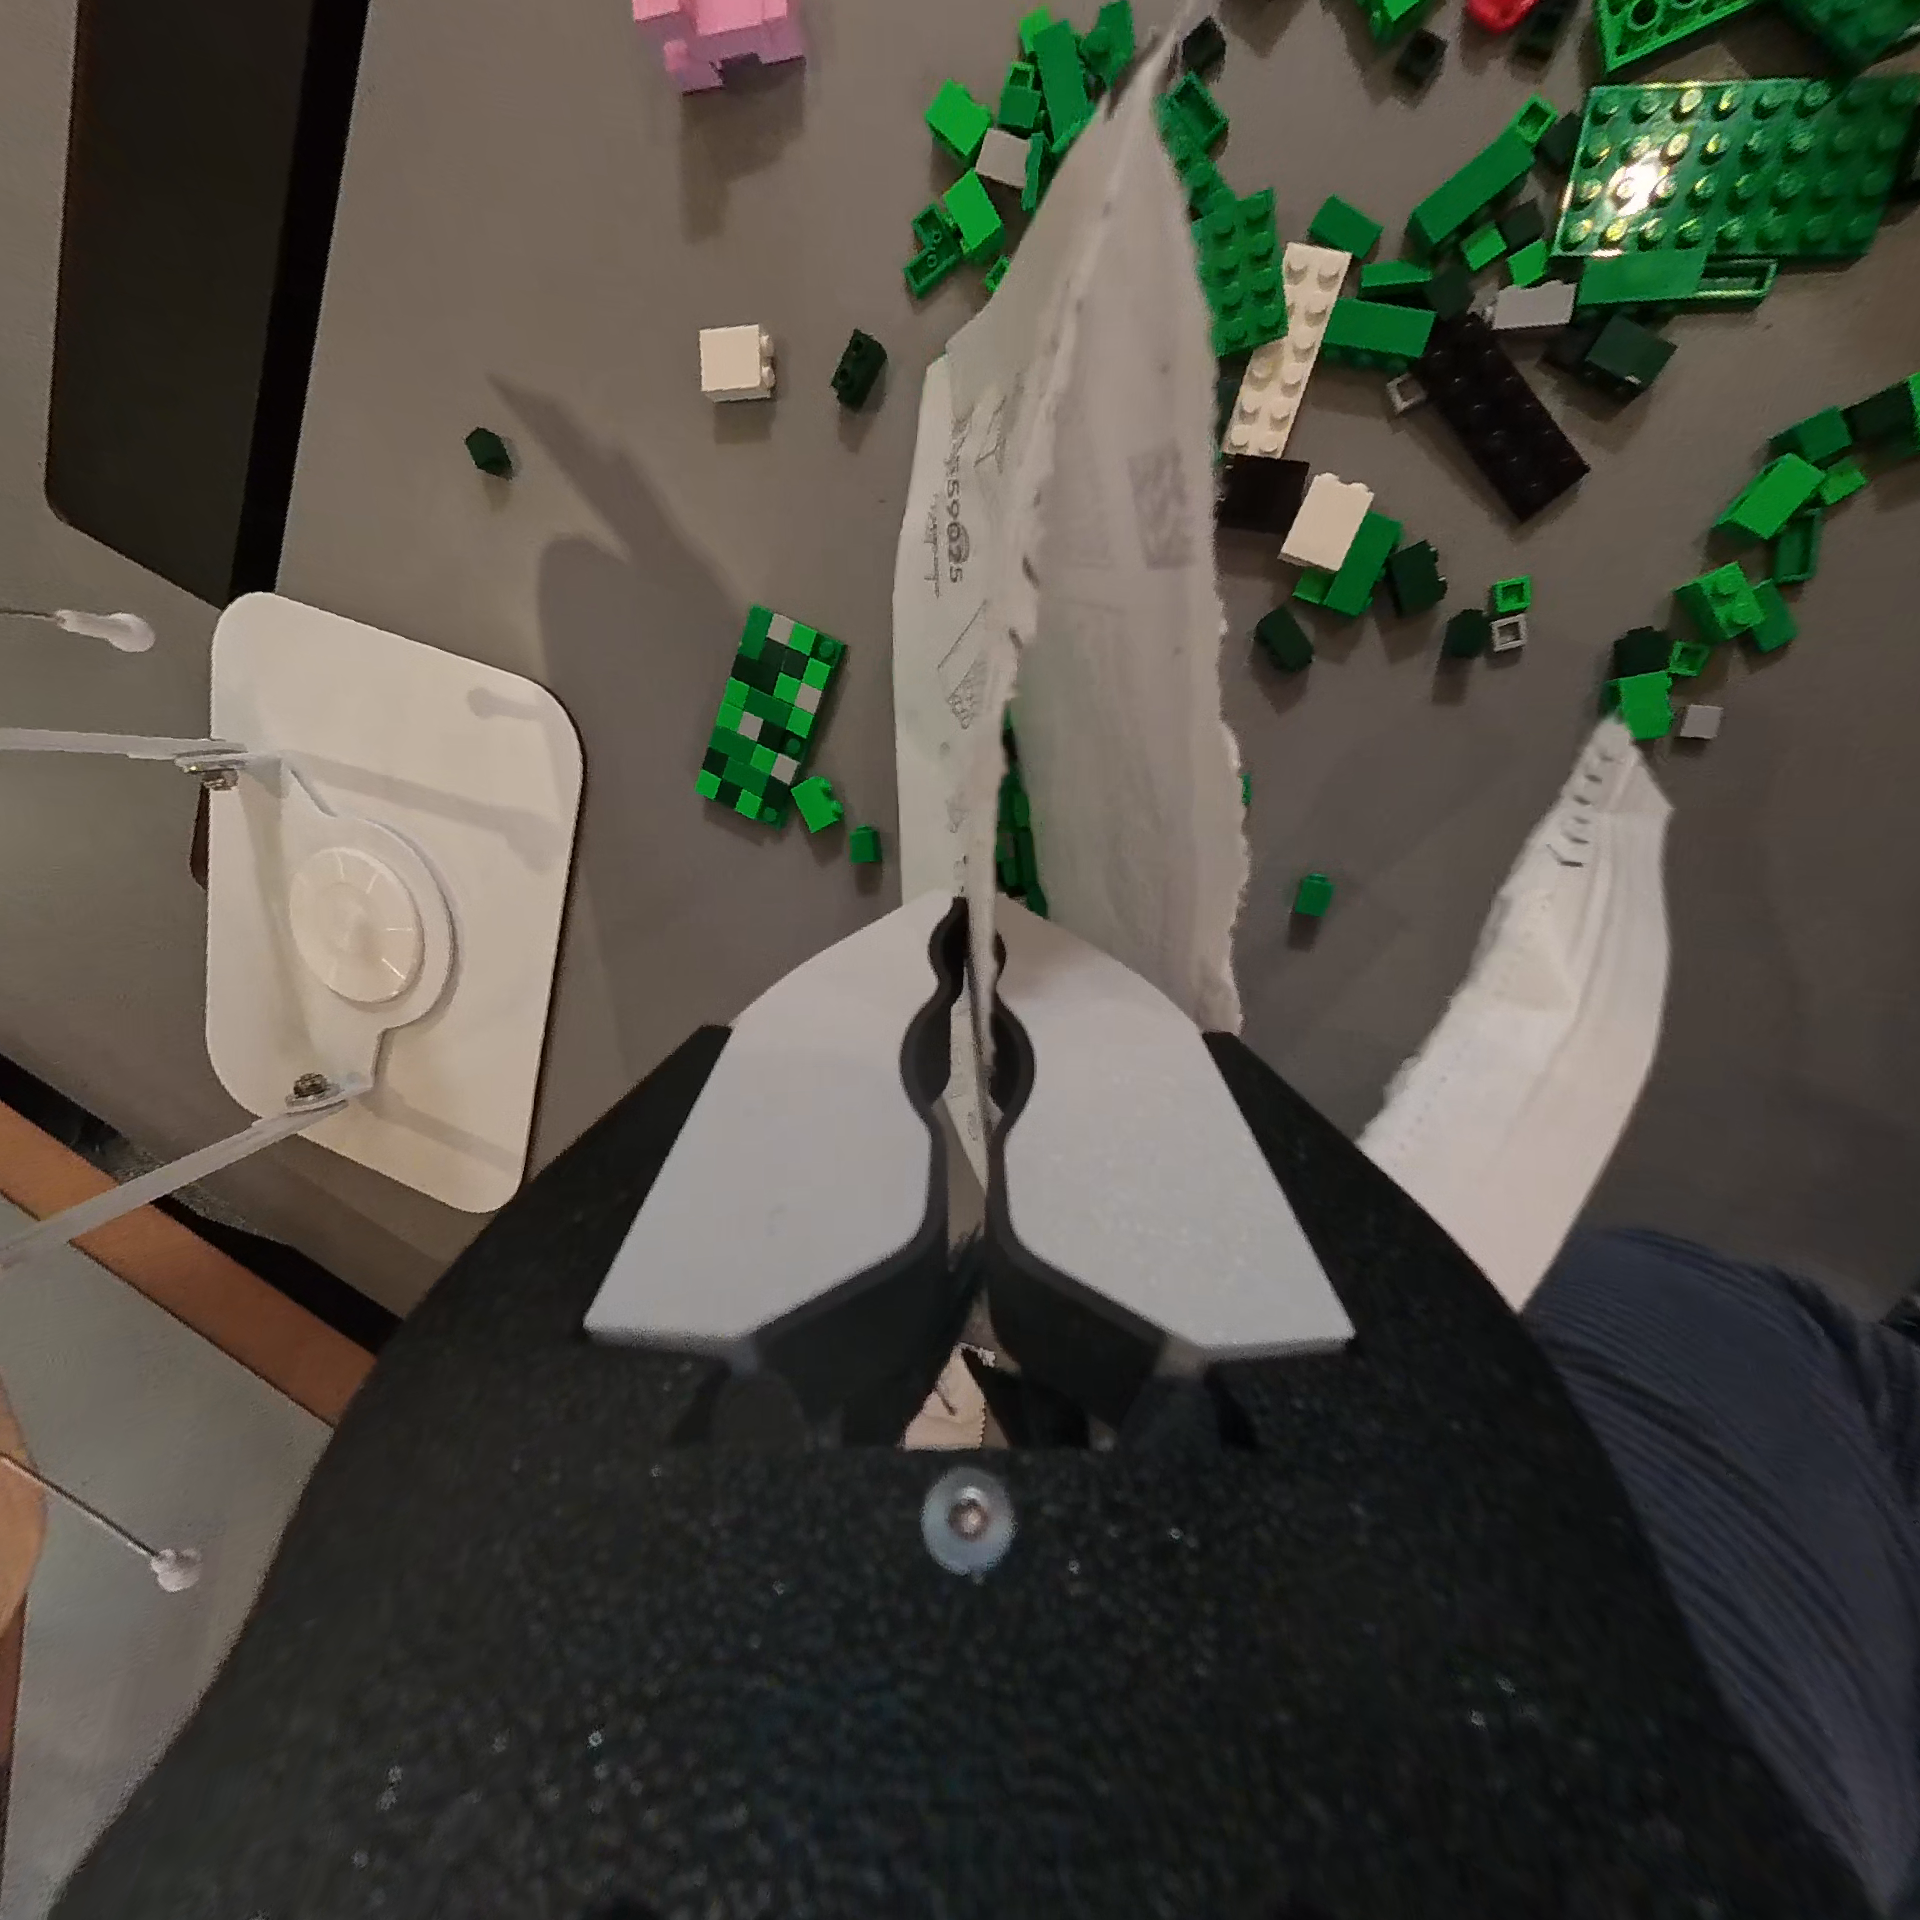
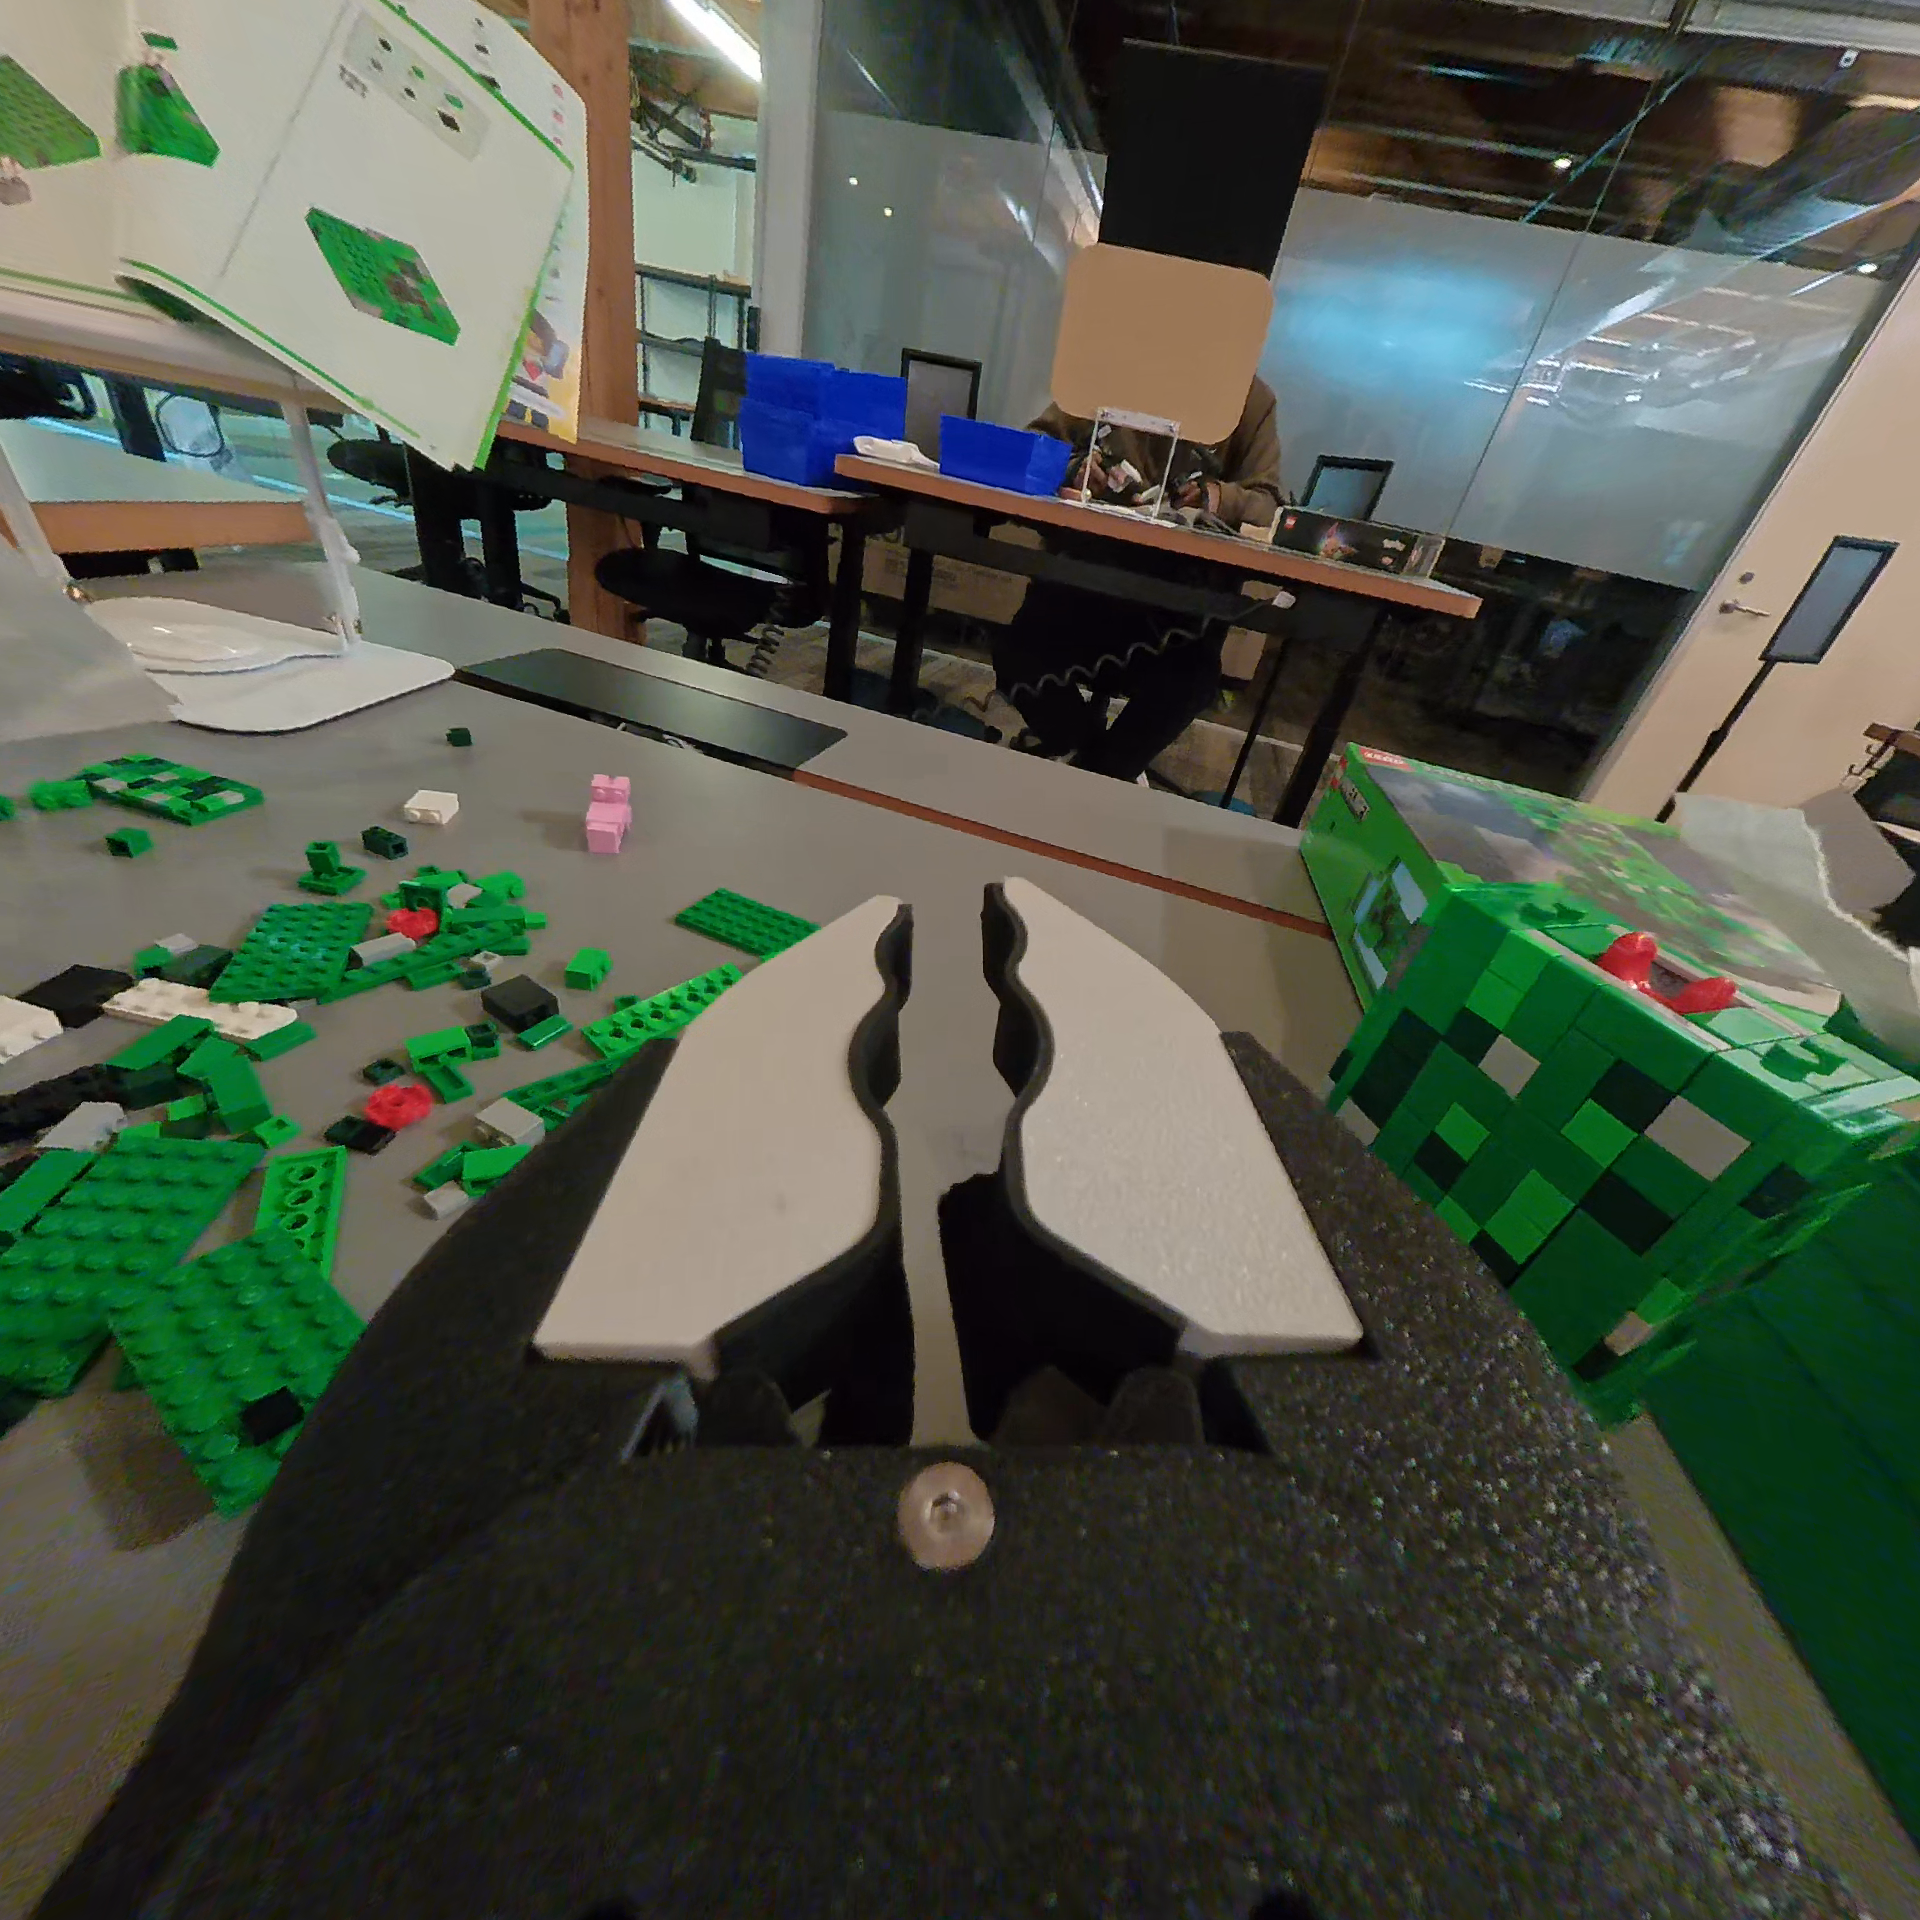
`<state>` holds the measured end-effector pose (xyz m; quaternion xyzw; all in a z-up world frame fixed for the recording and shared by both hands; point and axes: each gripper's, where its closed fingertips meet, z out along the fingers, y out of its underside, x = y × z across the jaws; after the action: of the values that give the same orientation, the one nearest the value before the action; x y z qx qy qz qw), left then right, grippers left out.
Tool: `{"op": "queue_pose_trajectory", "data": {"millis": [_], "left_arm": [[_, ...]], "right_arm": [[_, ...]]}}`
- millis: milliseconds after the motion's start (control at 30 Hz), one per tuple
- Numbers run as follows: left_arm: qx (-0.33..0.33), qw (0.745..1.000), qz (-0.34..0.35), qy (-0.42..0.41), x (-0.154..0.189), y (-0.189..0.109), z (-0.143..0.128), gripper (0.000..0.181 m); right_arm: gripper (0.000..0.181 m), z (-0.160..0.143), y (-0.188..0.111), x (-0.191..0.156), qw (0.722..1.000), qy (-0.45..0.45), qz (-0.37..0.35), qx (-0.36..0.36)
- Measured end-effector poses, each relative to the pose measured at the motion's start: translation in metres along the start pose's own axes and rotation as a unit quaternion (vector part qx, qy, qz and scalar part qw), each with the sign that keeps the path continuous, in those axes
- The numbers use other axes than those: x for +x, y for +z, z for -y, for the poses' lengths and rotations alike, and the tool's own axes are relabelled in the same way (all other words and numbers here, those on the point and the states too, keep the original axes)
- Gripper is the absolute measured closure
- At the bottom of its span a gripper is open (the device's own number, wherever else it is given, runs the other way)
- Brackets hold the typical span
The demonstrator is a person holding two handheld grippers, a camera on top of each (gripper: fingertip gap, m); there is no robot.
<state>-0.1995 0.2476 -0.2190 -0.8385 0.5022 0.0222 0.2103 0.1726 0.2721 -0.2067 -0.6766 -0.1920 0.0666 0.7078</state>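
On my left camera I look straight down at the grey table (image 1: 499, 312). At the far left sits a white stand base (image 1: 416, 790) with thin metal struts bolted to it. Right of it lies a small checkered green plate (image 1: 774, 712), then loose green bricks (image 1: 1226, 260) scattered toward the top right, with a pink figure (image 1: 727, 36) at the top edge. My left gripper (image 1: 977, 925) points down at the table with its jaws pinched together on a torn paper bag (image 1: 1112, 540), which rises edge-on from between the tips. The bag carries faint grey print and line drawings; I leave the wording out. A white sleeve (image 1: 1538, 977) reaches in from the lower right.

On my right camera the view runs low and nearly level across the same table. An instruction booklet (image 2: 312, 187) is propped on the stand at upper left, showing pictures of green builds. Below it the bricks (image 2: 260, 1039) spread over the table, the pink figure (image 2: 608, 810) behind them. My right gripper (image 2: 948, 914) hovers over bare table with a clear gap between its jaws, holding nothing. To its right stands a built green cube (image 2: 1558, 1122) with a red piece (image 2: 1662, 977) on top, just in front of a printed green box (image 2: 1455, 842). A person (image 2: 1164, 457) sits at a desk far behind.
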Motion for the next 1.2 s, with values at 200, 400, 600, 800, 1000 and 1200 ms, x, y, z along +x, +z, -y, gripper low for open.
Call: {"op": "queue_pose_trajectory", "data": {"millis": [200, 400, 600, 800, 1000, 1200], "left_arm": [[0.002, 1.000, -0.004, 0.002, 0.000, 0.000, 0.000, 0.181], [0.004, 1.000, -0.009, 0.000, 0.000, 0.001, -0.002, 0.181], [0.012, 1.000, -0.004, -0.010, -0.002, -0.004, -0.006, 0.181], [0.019, 1.000, -0.004, -0.015, -0.003, -0.006, -0.008, 0.181], [0.026, 1.000, -0.004, -0.006, 0.000, -0.008, -0.005, 0.181], [0.029, 1.000, -0.005, -0.003, 0.001, -0.009, -0.005, 0.181]], "right_arm": [[0.172, -0.002, 0.001, -0.001, 1.000, -0.003, 0.002, -0.002], [0.176, -0.040, 0.016, -0.017, 0.993, 0.002, 0.049, -0.103], [0.155, -0.061, 0.023, -0.031, 0.977, 0.041, 0.105, -0.183], [0.172, -0.050, 0.021, -0.036, 0.981, -0.018, 0.090, -0.173], [0.172, -0.060, 0.017, -0.067, 0.966, -0.049, 0.145, -0.209], [0.172, -0.080, 0.007, -0.105, 0.928, -0.044, 0.254, -0.268]]}}
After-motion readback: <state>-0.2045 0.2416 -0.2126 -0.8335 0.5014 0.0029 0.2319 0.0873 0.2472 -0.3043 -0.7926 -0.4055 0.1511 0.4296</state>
